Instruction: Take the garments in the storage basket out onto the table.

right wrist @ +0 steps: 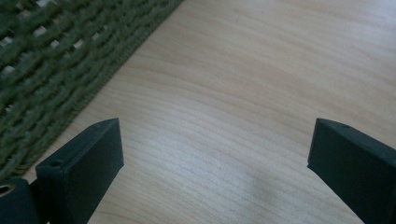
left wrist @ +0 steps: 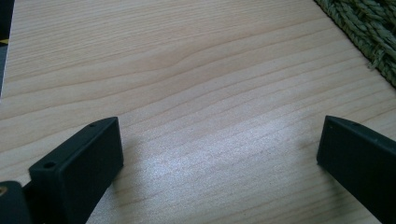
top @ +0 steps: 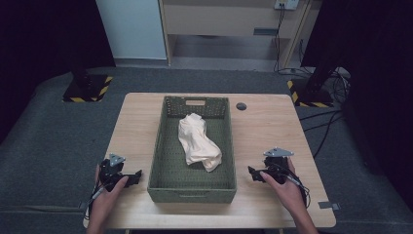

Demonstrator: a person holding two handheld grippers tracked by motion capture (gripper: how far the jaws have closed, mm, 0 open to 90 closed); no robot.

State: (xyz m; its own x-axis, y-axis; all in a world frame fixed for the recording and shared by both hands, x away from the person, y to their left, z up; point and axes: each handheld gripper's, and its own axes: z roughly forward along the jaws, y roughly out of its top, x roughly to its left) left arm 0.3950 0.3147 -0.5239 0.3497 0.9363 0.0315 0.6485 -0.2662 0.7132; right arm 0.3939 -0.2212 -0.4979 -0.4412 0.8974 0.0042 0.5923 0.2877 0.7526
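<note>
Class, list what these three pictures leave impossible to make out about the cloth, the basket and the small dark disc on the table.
- Cloth, high view: too small and crumpled to tell what kind of item it is.
- Basket, both gripper views: cut off by the edge, with its inside unseen.
- Dark disc, high view: too small to identify.

A cloth (top: 198, 141) lies in the basket (top: 191, 191) mid-counter (top: 265, 126), with one tool (top: 138, 175) left and one tool (top: 251, 171) right of it.
</note>
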